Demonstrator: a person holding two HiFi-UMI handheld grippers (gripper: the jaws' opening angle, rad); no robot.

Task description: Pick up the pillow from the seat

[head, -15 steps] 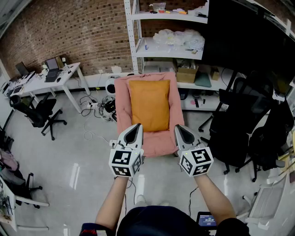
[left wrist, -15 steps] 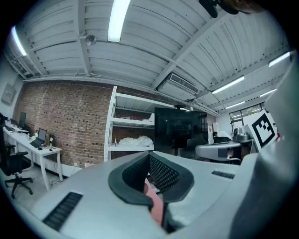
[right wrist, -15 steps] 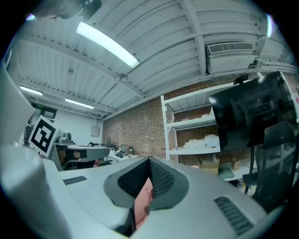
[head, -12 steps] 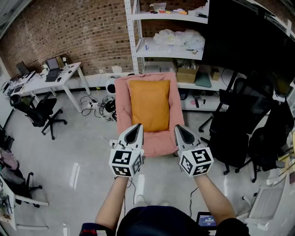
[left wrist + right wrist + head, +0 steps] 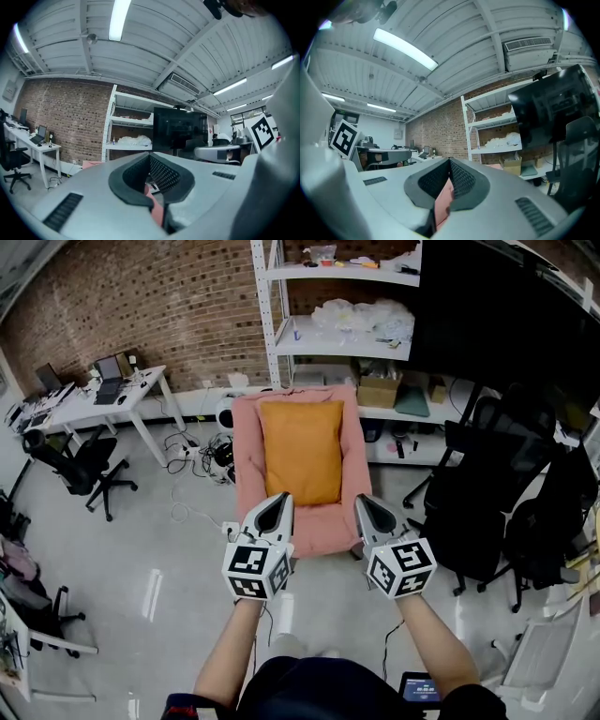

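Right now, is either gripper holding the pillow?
No, the pillow lies on the seat, with the left gripper and right gripper shut, short of it.

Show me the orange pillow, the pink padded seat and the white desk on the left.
orange pillow (image 5: 302,451), head view, middle of its cover.
pink padded seat (image 5: 323,521), head view, bare front cushion.
white desk (image 5: 82,411), head view, bare tabletop.
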